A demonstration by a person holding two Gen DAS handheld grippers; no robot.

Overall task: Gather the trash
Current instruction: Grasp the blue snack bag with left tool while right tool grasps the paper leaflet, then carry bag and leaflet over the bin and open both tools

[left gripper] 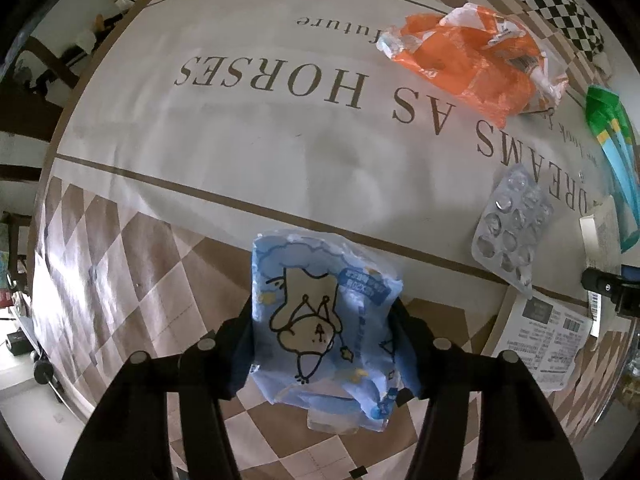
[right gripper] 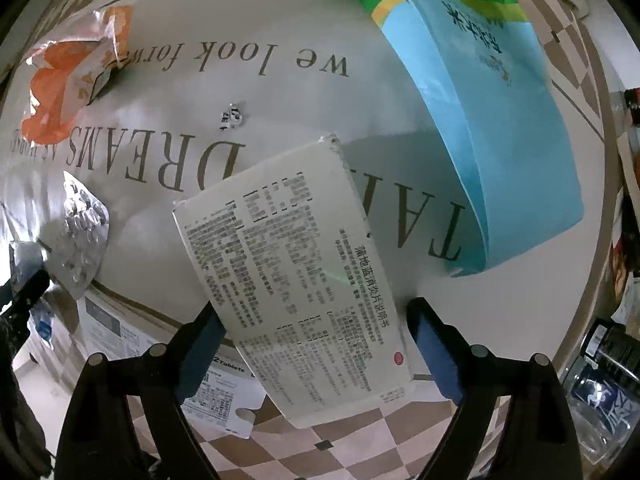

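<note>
My left gripper [left gripper: 322, 344] is shut on a crumpled blue cartoon wrapper [left gripper: 320, 320], held above the table. My right gripper [right gripper: 316, 346] stands with its fingers spread around a folded white medicine leaflet [right gripper: 288, 272]; the left pad touches its edge, the right pad stands a little apart. An orange plastic bag [left gripper: 472, 60] lies at the far right of the left wrist view and also shows in the right wrist view [right gripper: 68, 76]. An empty blister pack [left gripper: 512, 228] lies near it; it shows in the right wrist view [right gripper: 82, 232] too.
A blue and green pouch [right gripper: 496, 120] lies to the right. A flattened tablet box [right gripper: 180, 364] lies under the leaflet. A small paper scrap [right gripper: 231, 116] sits mid-cloth. Bottles [right gripper: 600, 360] stand off the table's right edge. The tablecloth [left gripper: 240, 140] bears printed words.
</note>
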